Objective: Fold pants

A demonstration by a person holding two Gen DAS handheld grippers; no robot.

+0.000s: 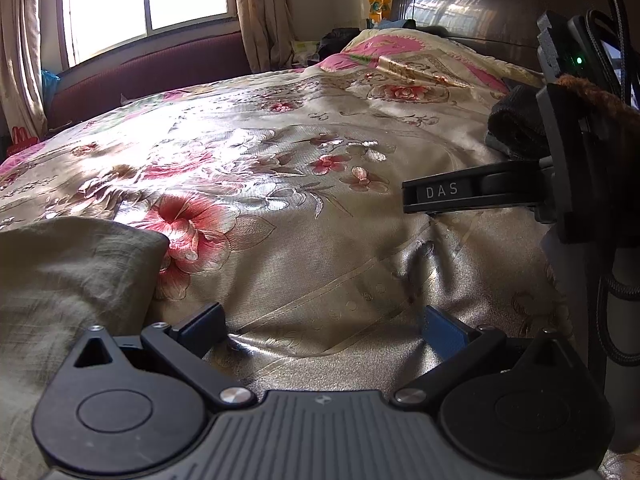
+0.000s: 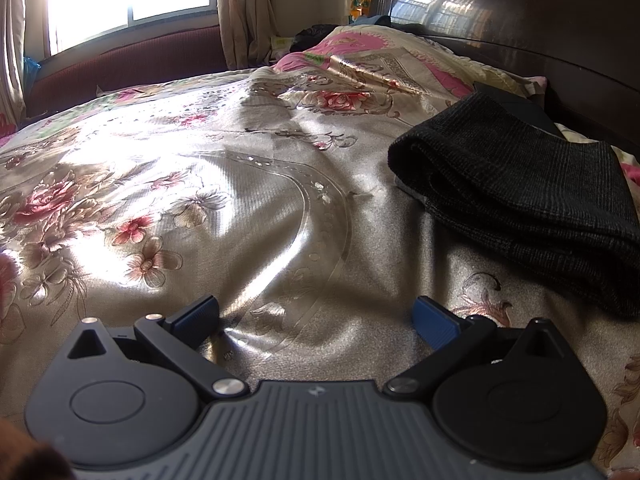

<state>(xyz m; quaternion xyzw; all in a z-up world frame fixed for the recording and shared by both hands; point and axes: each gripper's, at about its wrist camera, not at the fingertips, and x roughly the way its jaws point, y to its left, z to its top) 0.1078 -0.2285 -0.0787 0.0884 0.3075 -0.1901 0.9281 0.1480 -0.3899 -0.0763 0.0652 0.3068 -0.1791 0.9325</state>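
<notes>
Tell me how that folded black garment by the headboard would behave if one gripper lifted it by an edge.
The folded black garment looks like soft knit, so it would probably droop and unfold. The satin bedspread looks glossy, so a push would likely slide it rather than bunch it.

The left gripper [image 1: 322,326] is held low and roughly level, its two blue-padded fingers [image 1: 442,334] spread wide apart with nothing between them. The right gripper [image 2: 316,320] sits in the same pose, low and level, its fingers [image 2: 436,326] likewise parted wide and empty. In the left wrist view the right gripper [image 1: 416,196] shows side-on at the right edge, its black finger pointing left
</notes>
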